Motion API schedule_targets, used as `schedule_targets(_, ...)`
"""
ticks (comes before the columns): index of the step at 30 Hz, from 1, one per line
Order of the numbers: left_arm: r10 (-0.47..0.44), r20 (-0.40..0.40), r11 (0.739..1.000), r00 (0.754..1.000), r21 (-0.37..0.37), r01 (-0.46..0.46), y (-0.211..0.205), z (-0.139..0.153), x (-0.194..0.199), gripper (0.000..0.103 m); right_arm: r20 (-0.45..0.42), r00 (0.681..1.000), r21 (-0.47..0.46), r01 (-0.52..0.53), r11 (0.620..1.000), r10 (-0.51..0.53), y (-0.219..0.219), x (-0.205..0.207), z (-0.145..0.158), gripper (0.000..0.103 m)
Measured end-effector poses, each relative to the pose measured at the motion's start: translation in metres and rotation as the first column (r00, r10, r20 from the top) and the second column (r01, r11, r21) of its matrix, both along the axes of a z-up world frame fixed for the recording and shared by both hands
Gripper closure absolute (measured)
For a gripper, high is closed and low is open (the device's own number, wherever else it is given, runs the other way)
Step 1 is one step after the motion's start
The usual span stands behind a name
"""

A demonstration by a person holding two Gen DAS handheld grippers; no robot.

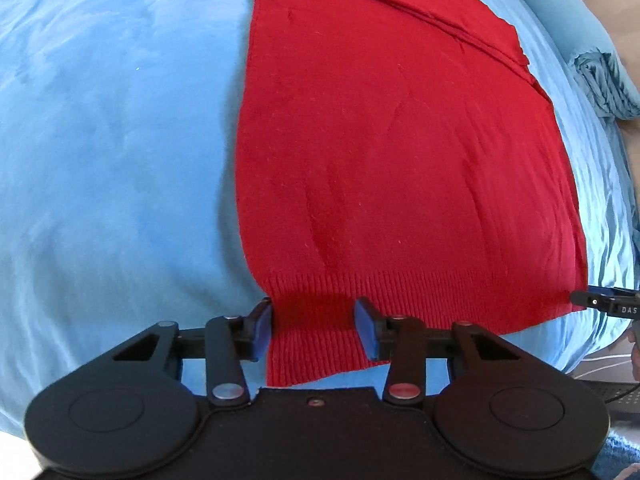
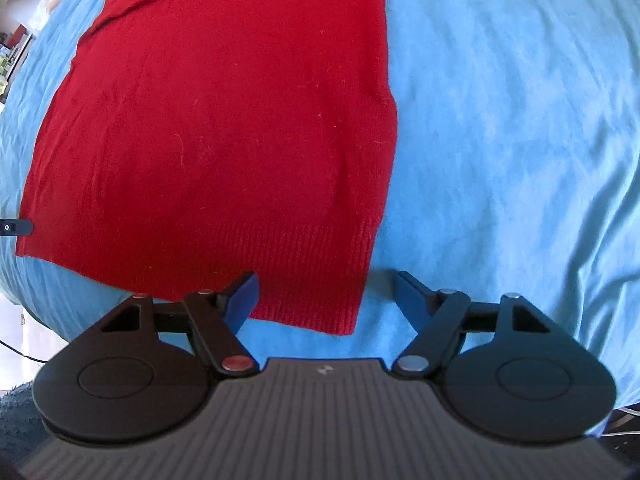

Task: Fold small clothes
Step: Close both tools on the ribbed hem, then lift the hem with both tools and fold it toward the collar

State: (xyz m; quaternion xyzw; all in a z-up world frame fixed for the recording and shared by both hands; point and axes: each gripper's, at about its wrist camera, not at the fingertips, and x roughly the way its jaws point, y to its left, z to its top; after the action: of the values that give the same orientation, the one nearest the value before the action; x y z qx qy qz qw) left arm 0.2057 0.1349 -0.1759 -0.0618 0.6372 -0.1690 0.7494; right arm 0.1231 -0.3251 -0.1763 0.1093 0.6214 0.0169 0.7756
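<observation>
A red knit sweater (image 1: 392, 152) lies flat on a blue bed sheet (image 1: 112, 140), its ribbed hem toward me and folded parts at the far end. My left gripper (image 1: 316, 328) is open, with the hem's left corner lying between its blue-padded fingers. In the right wrist view the sweater (image 2: 224, 120) fills the left half, and my right gripper (image 2: 324, 300) is open wide around the hem's right corner. The right gripper's tip also shows in the left wrist view (image 1: 600, 304) at the hem's right edge. The left gripper's tip shows at the left edge of the right wrist view (image 2: 16, 227).
A bunched blue sheet or pillow (image 1: 600, 76) lies at the far right edge of the bed. Shelves and room clutter (image 2: 24, 20) show beyond the bed's left side. Open blue sheet (image 2: 520, 120) lies right of the sweater.
</observation>
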Motion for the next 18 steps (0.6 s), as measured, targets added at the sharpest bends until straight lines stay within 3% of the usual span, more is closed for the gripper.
schedule_targets(3,0.006,-0.009,1.000,1.000,-0.005,-0.007,0.001,0.000,-0.001,0.065,-0.001,1.000,0.008,0.019,1.000,-0.019,-0.006,-0.003,0.001,0.025)
schedule_targets(7,-0.011,-0.018,1.000,1.000,0.027,0.012,-0.008,0.000,0.001,0.087,0.000,0.999,0.012,0.034,0.999,-0.034,-0.005,-0.002,0.002,0.038)
schedule_targets(9,-0.029,-0.016,0.999,0.999,0.037,0.029,-0.013,0.001,0.003,0.093,0.001,1.000,0.002,0.012,1.000,-0.012,-0.008,0.002,0.004,0.060)
schedule_targets(12,-0.049,-0.009,0.997,0.999,0.060,0.050,-0.019,0.004,0.004,0.095,0.000,1.000,0.004,-0.029,1.000,0.029,-0.002,0.005,0.002,0.082)
schedule_targets(18,-0.007,0.010,1.000,1.000,0.010,0.007,-0.010,0.036,0.011,0.095,0.019,0.999,0.010,-0.032,0.999,0.032,-0.006,0.006,0.021,0.083)
